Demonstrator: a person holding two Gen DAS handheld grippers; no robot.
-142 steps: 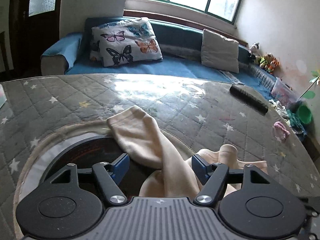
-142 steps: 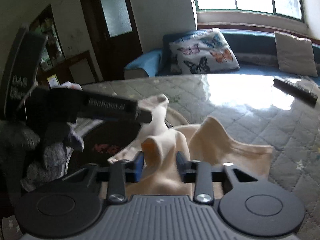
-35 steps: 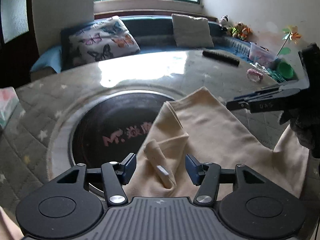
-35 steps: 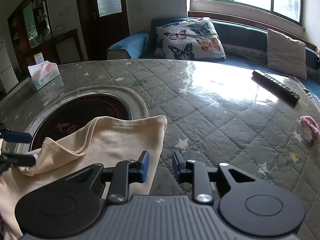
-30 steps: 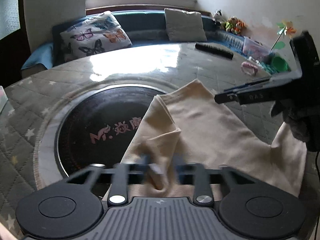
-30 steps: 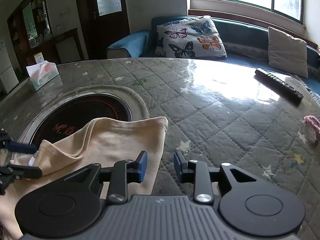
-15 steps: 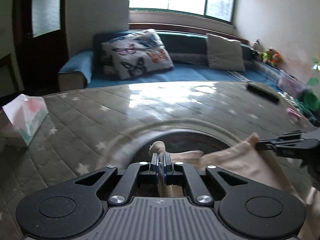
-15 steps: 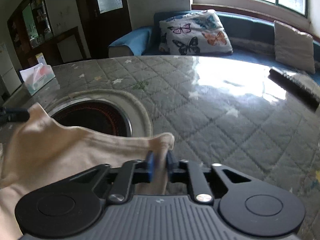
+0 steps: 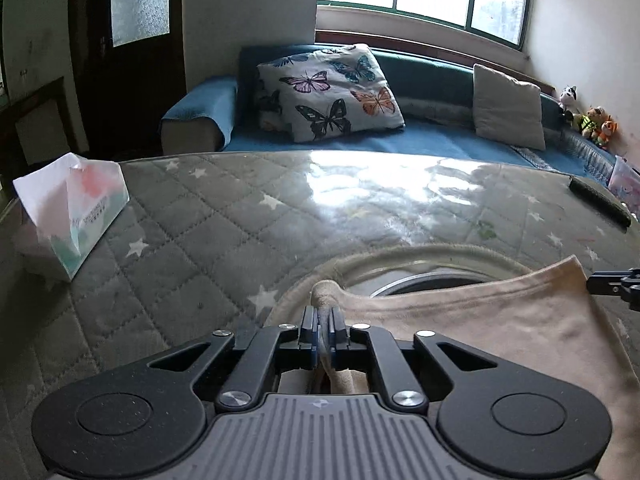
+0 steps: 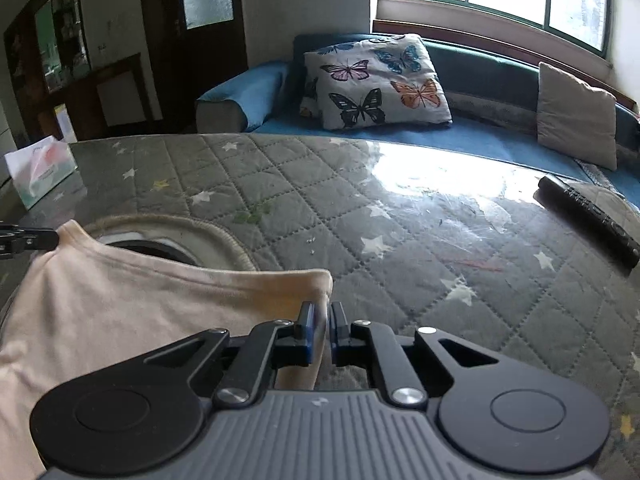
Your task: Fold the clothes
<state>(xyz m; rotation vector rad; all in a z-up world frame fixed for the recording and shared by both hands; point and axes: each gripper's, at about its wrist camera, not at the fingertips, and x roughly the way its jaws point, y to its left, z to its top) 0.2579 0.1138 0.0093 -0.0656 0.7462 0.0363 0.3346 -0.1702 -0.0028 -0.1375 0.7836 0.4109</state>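
Between left gripper (image 9: 324, 322) and right gripper (image 10: 319, 320), cream shirt (image 10: 132, 304) stretched sideways, one corner pinched tight in each.

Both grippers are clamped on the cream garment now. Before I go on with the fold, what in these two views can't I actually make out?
- Cream garment: its lower part runs off the bottom edge and behind the gripper bodies in both wrist views, so its type stays unclear.
- Left gripper: how much cloth is pinched is hidden by its own fingers.
- Right gripper: same.
- Round recess in the table: mostly covered by the garment.
- Remote control: cut by the left view's right edge.
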